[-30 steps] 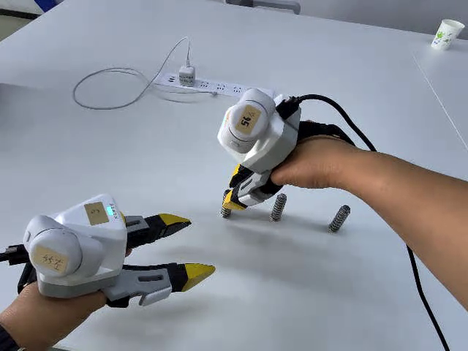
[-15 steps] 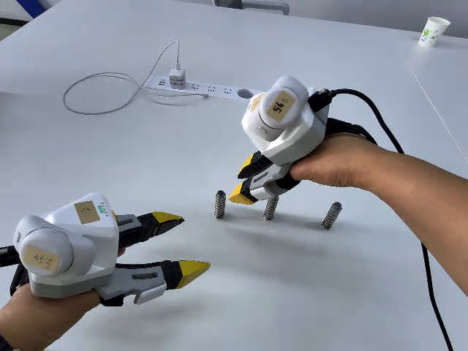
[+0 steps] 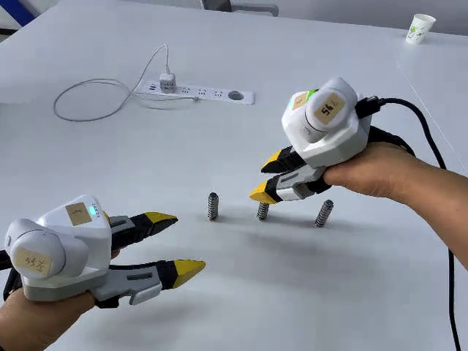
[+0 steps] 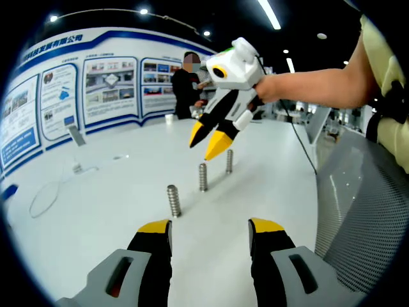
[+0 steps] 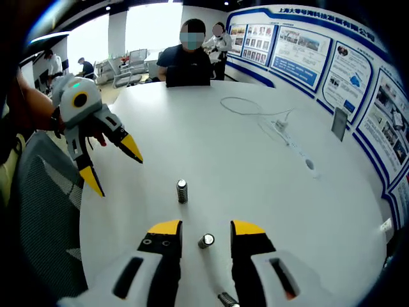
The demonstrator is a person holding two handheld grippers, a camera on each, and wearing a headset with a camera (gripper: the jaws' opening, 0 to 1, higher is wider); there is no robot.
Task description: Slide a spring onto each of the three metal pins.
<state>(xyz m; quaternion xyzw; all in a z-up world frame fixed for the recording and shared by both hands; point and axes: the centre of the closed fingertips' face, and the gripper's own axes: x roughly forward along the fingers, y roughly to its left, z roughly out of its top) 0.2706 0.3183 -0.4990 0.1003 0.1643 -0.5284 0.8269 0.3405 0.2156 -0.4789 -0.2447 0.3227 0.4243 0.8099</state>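
While I am holding the left gripper (image 3: 186,242) low at the near left of the table (image 3: 110,168), its jaws are standing apart, empty. Mid-table, three are standing upright in a row: left spring (image 3: 213,206), middle spring (image 3: 262,211), right spring (image 3: 322,213). Right gripper (image 3: 259,183) is hovering just above the middle spring, jaws apart, gripping nothing.

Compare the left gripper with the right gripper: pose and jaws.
The left gripper is held low near the table, short of the left spring; the right gripper hangs above the middle spring. The left gripper's jaws gape wide; the right gripper's are open but narrower. The left gripper points roughly level; the right gripper tilts downward. Both are empty, with yellow jaw tips.
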